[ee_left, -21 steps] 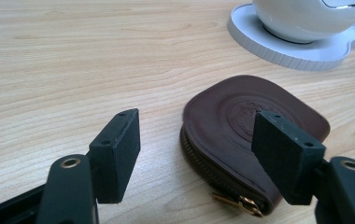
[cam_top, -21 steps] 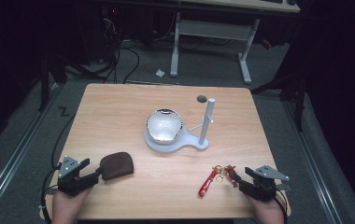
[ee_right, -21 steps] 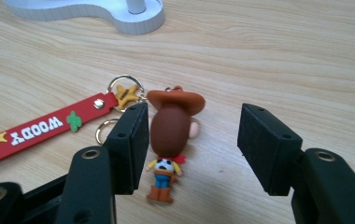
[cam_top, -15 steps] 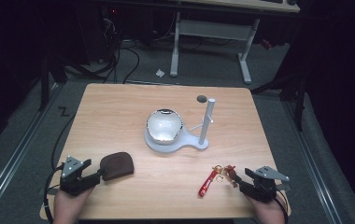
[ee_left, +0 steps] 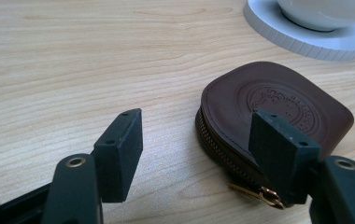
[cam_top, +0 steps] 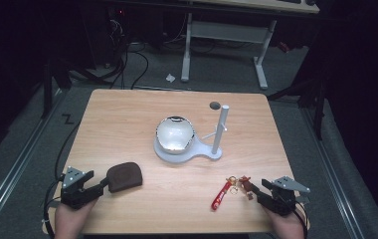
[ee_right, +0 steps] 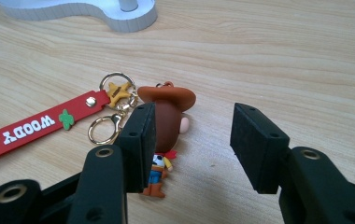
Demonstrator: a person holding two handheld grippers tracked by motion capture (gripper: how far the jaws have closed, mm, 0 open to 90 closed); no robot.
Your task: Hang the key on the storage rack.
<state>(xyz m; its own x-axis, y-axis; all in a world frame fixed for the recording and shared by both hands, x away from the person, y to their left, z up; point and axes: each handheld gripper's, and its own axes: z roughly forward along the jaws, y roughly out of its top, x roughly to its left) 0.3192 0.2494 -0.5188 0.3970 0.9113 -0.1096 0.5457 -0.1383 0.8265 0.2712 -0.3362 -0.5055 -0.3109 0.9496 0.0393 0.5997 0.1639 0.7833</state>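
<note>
Both claws open, nothing held yet.
My left gripper (cam_top: pixel 100 185) gapes beside the brown coin pouch (cam_top: pixel 124 176) at 7 o'clock; right gripper (cam_top: pixel 253 191) straddles the Woody keychain (ee_right: pixel 164 123) at 5 o'clock, off-centre, could nudge it away.

Red strap (ee_right: pixel 31 127) reads "WOODY"; embossed seal on brown pouch (ee_left: pixel 278 103), wording too small to read

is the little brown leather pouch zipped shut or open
Shut, as far as visible: the brown pouch lies flat, its zipper teeth meeting along the near edge.
</note>
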